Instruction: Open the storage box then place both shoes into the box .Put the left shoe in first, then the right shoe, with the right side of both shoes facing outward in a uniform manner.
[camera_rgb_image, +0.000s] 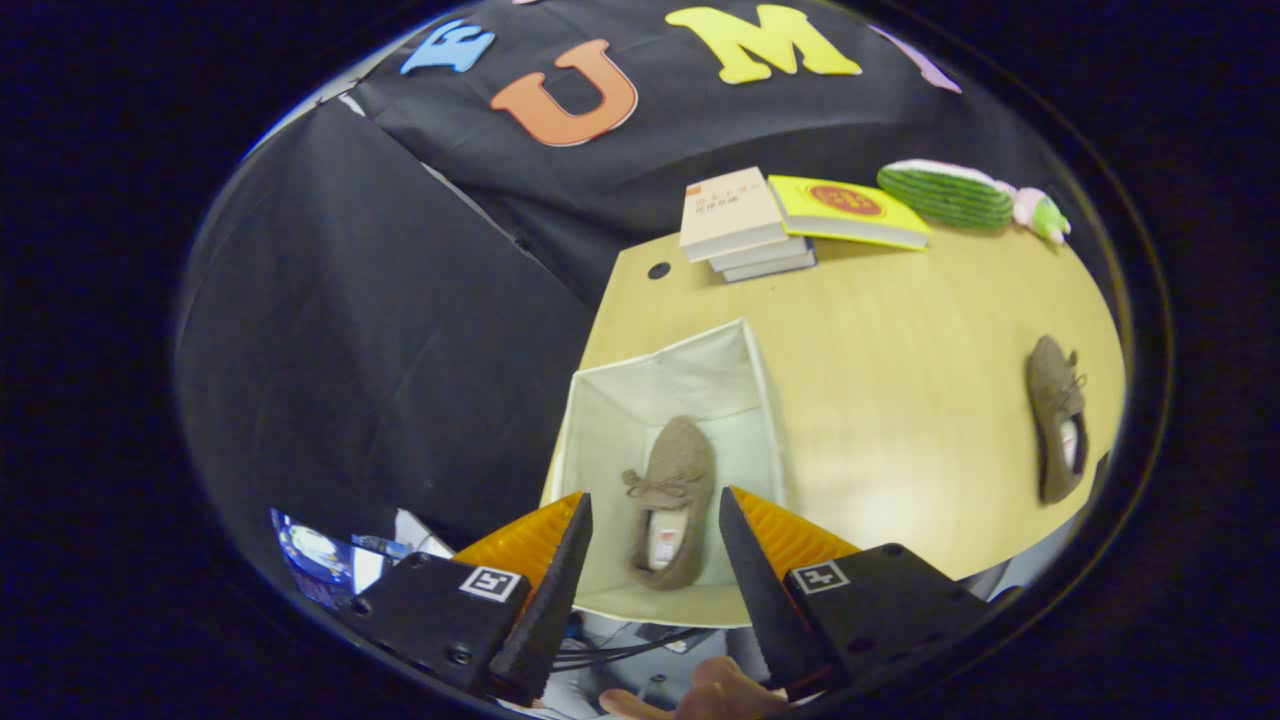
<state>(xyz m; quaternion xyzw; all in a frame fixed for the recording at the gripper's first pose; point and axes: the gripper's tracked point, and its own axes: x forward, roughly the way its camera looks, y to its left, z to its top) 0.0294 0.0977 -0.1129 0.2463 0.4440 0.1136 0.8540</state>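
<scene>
Hanging above the table (900, 400), the gripper (655, 515) had its two fingers wide apart, and they held nothing. Between the fingers, down below them, sat the open storage box (610, 420). It was pale, and it stood at the near corner of the wooden table. One brown shoe (672, 500) lay flat on the floor of the box, with its toe pointing away from the fingers and its laces on top. The other brown shoe (1058, 420) lay on the bare table, well apart from the box, off to the right side. Beyond the box, by the back wall, was a small pile of books (740, 225). A yellow book (850, 210) rested just beside them, and a green stuffed toy (950, 195) lay next to that.
</scene>
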